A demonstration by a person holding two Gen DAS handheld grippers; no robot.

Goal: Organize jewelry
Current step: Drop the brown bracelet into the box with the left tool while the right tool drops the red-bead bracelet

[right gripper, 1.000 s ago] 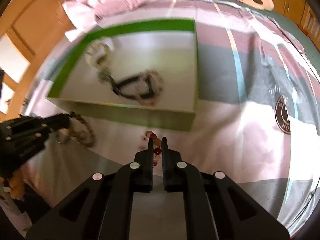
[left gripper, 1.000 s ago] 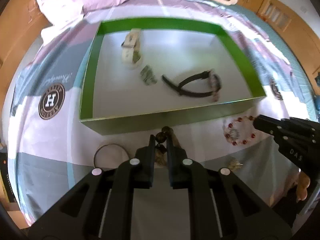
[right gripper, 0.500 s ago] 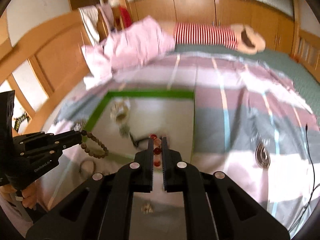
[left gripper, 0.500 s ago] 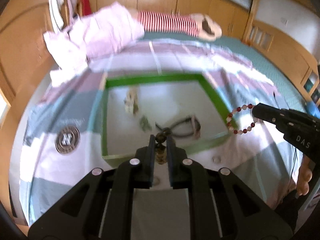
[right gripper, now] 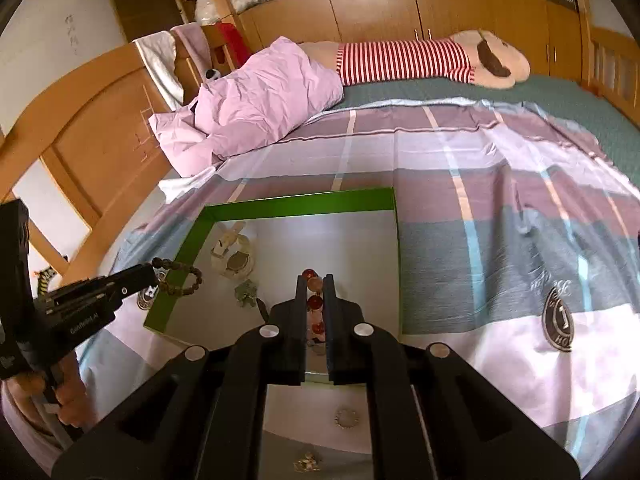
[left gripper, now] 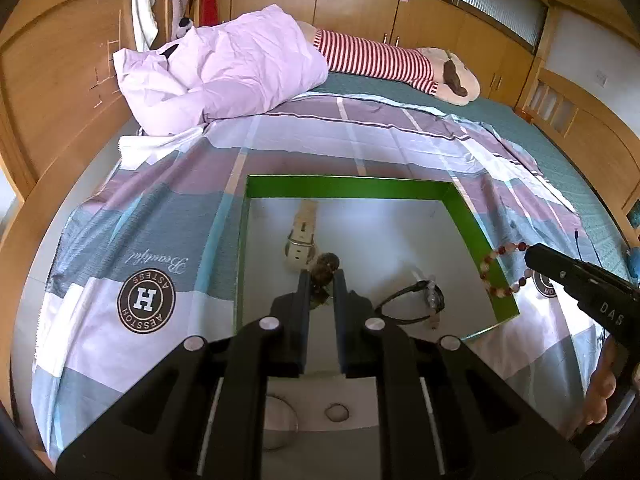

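A green-walled box (left gripper: 344,186) with a white floor lies on the bed; it also shows in the right wrist view (right gripper: 296,203). My left gripper (left gripper: 321,280) is shut on a dark brown bead bracelet (left gripper: 326,266), seen hanging over the box's left wall in the right wrist view (right gripper: 180,278). My right gripper (right gripper: 312,292) is shut on a red and white bead bracelet (right gripper: 314,302), which hangs over the box's right wall in the left wrist view (left gripper: 500,268). Inside the box lie a cream watch (left gripper: 300,236), a black watch (left gripper: 416,300) and a small green piece (right gripper: 247,293).
A thin bangle (left gripper: 280,424) and a small ring (left gripper: 336,413) lie on the bedsheet in front of the box. A toothed ring (right gripper: 346,416) and a gold trinket (right gripper: 307,461) lie there too. A pink duvet (left gripper: 224,68) and a striped plush toy (left gripper: 384,60) are at the far end.
Both grippers have risen from the sheet with their bracelets and moved forward. The bracelets now hang above the box's side walls.
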